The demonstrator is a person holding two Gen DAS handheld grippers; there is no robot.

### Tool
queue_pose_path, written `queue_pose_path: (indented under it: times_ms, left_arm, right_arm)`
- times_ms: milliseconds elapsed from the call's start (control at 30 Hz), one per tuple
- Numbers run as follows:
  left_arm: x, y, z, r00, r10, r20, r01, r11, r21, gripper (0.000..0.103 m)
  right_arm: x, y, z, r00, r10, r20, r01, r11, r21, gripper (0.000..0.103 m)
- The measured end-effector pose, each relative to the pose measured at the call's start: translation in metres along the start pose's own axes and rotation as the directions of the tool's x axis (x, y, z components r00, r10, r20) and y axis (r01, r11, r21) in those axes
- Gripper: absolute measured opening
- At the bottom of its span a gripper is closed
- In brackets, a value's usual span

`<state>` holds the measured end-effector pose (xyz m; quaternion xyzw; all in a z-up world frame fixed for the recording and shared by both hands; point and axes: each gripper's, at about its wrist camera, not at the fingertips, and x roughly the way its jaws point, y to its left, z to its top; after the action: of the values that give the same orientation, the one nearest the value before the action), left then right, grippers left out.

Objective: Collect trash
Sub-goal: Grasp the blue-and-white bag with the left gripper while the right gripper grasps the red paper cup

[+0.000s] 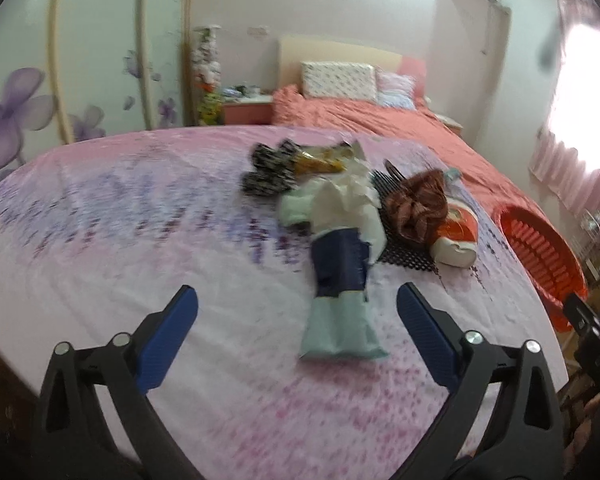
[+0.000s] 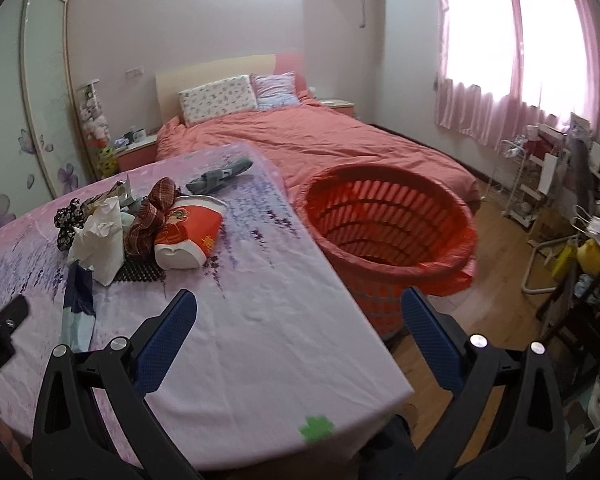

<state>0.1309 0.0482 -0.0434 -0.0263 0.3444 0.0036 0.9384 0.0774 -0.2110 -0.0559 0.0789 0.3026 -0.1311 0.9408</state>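
**Blue-padded claws hang wide over the littered tabletop**

Pink floral cloth covers the tabletop (image 2: pixel 260 320), where the trash lies in a heap toward its far left side. Nearest the left claw (image 1: pixel 297 304) is a navy and pale blue wrapper (image 1: pixel 340 296), lying just ahead of the gaping, empty jaws, which tilt downward. Behind it sit crumpled white paper (image 1: pixel 348 204), a red and white paper cup (image 2: pixel 188 236) on its side and a brown scrunchie (image 1: pixel 420 208). The right claw (image 2: pixel 299 308) slants down over the tabletop's right edge, spread wide and empty, with the red basket (image 2: pixel 384 216) on the floor just beyond
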Motion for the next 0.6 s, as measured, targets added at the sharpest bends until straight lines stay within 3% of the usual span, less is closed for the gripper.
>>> queue_pose_path:
  times_ms: [133,300,400,500,600]
  left_arm:
    - [0.036,-0.011,0.003,0.995,-0.036,-0.089,0.039,0.998,0.04,0.081]
    - [0.062,-0.018,0.003,0.99,-0.043,-0.134,0.052,0.996,0.071,0.059]
    - [0.071,-0.016,0.003,0.987,-0.042,-0.154,0.053,0.996,0.074,0.042]
    - [0.075,-0.005,0.008,0.988,-0.028,-0.152,0.038,0.997,0.064,0.034]
    - [0.077,0.011,0.013,0.988,0.006,-0.154,0.003,0.999,0.055,0.033]
  right_arm:
    - [0.025,0.008,0.012,0.996,0.064,-0.054,-0.064,0.998,0.007,0.085]
    - [0.049,0.022,0.023,0.987,0.127,-0.097,-0.126,0.992,0.012,0.074]
    - [0.057,0.035,0.028,0.981,0.164,-0.105,-0.164,0.986,0.006,0.073]
    - [0.072,0.054,0.03,0.977,0.175,-0.12,-0.18,0.983,-0.035,0.073]
    - [0.089,0.067,0.031,0.97,0.183,-0.16,-0.193,0.98,-0.049,0.074]
